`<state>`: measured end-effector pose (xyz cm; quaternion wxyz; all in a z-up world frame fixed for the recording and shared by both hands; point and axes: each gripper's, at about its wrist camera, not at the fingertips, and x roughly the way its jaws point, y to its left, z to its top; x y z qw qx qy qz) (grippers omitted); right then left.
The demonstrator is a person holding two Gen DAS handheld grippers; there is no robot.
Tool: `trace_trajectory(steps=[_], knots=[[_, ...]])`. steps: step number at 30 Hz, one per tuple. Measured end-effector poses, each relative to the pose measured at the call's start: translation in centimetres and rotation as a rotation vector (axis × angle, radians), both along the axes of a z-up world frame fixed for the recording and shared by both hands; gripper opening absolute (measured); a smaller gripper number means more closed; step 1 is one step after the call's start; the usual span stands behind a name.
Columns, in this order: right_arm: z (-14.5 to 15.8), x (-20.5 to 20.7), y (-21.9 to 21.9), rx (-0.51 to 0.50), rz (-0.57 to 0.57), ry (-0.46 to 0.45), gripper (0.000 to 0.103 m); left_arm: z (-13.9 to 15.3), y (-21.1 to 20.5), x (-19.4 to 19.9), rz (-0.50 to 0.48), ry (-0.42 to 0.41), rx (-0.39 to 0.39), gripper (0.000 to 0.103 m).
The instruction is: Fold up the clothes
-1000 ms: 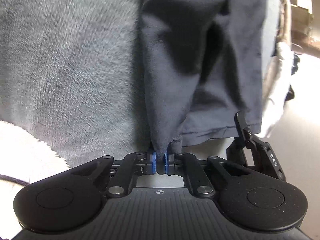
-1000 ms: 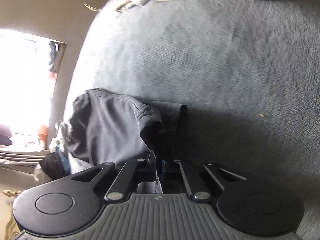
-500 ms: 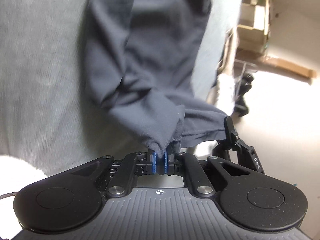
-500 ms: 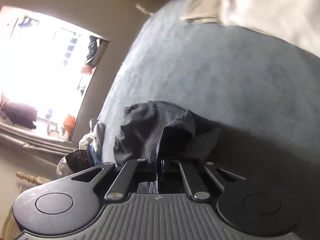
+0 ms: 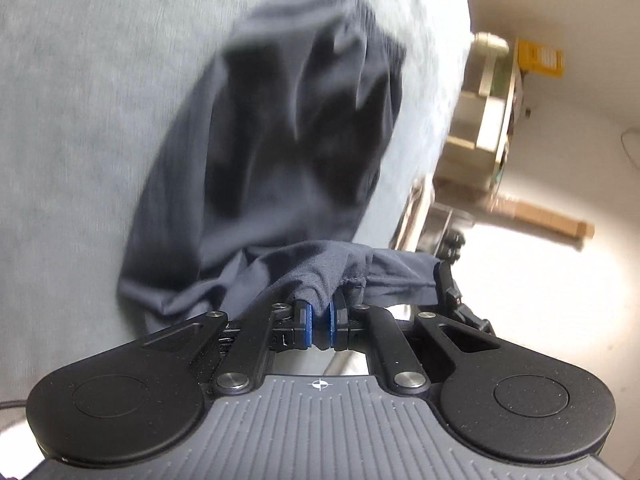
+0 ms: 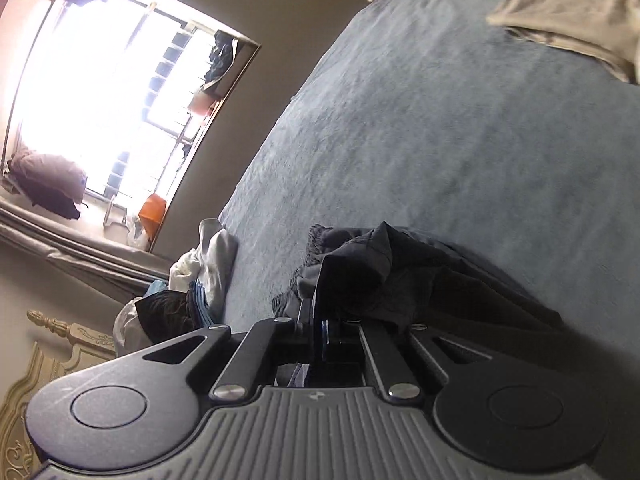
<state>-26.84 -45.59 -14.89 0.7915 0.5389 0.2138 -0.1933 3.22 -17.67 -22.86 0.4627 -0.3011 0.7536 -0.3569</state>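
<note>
A dark navy garment lies bunched on the grey-blue bed cover. My left gripper is shut on a hem corner of it, its blue pads pinching the cloth. The other gripper shows at the right, holding the same hem. In the right wrist view my right gripper is shut on another corner of the dark garment, which is heaped over the fingers and hides the tips. The garment's far part rests on the bed cover.
A beige cloth lies at the far end of the bed. A pile of white and dark clothes sits beside the bed edge. A bright window and shelves are beyond.
Both grippers have lifted and swung with the garment's hem corners toward its far end, so the cloth has gone from stretched out to bunched and doubled over. Both stay shut.
</note>
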Motion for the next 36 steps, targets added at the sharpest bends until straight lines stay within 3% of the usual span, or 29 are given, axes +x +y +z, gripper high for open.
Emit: trace_trajectory(steps=[9,12,14,17,20,27,29,36], knots=[[-1.4,9.0,-2.5,-0.007,0.078,0.009,0.003,0.3,-1.1,6.3,0.072,-0.062,-0.002,0.006],[-1.8,11.8,-3.6,0.002,0.067,-0.001,0.004,-0.4,-1.2,8.3,0.152,-0.044,-0.049,0.014],[-3.0,13.0,-5.0,0.086,0.027,-0.021,0.011,-0.7,-0.6,9.3,0.223,-0.055,-0.052,0.036],[-4.8,13.4,-6.2,0.216,-0.027,-0.028,0.034,-0.8,0.1,9.1,0.27,-0.048,-0.066,0.038],[-4.8,12.2,-6.3,0.239,-0.053,-0.081,0.037,-0.8,0.7,8.6,0.282,-0.042,-0.092,0.041],[-2.8,5.8,-5.1,0.304,0.022,-0.29,0.049,1.3,1.8,5.4,0.166,-0.152,-0.144,0.049],[-2.8,3.0,-4.1,0.338,0.027,-0.322,0.062,1.8,2.1,4.0,0.106,-0.209,-0.118,0.049],[-8.1,-4.4,-0.6,0.395,-0.053,-0.097,0.066,0.3,3.1,-2.8,-0.172,-0.385,0.012,0.049]])
